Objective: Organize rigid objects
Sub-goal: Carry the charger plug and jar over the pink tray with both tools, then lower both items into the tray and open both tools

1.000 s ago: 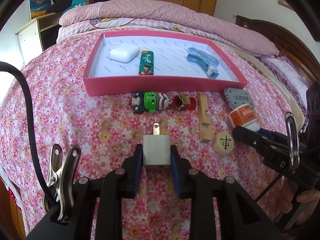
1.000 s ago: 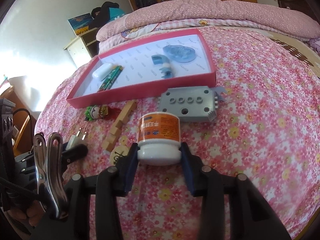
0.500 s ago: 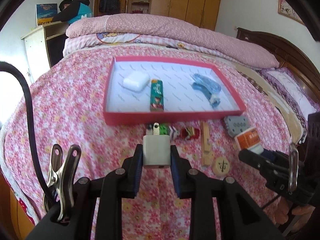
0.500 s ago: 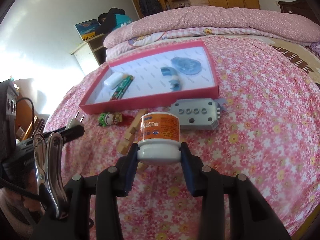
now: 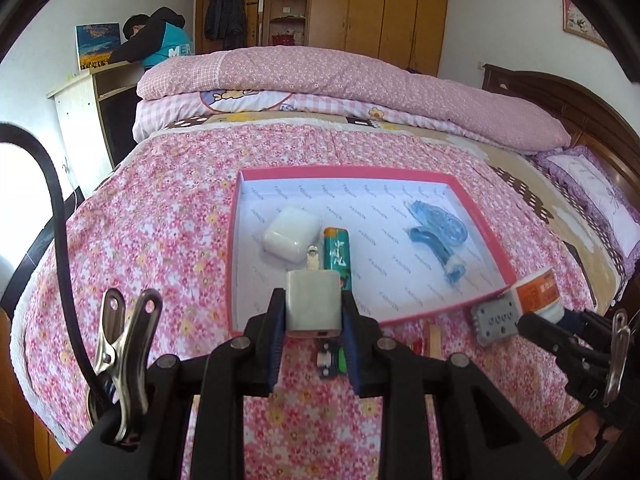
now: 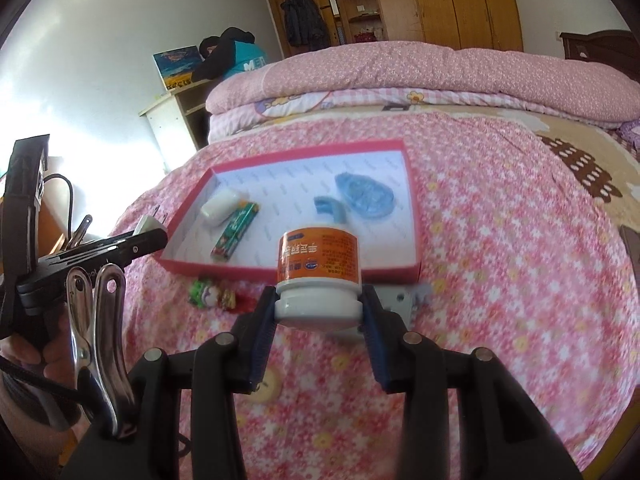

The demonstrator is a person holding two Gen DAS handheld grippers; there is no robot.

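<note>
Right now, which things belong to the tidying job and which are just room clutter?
Job: white charger plug in the left hand-held gripper; orange-label jar in the right hand-held gripper; pink tray; grey block; toy figure.

Lying about: folded quilt; wardrobe; bedside cabinet.

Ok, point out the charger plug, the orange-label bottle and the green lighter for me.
charger plug (image 5: pixel 312 304): left wrist view, on its white body.
orange-label bottle (image 6: pixel 318 258): right wrist view, on its orange label.
green lighter (image 5: pixel 336 250): left wrist view, on its green casing, inside the tray.
</note>
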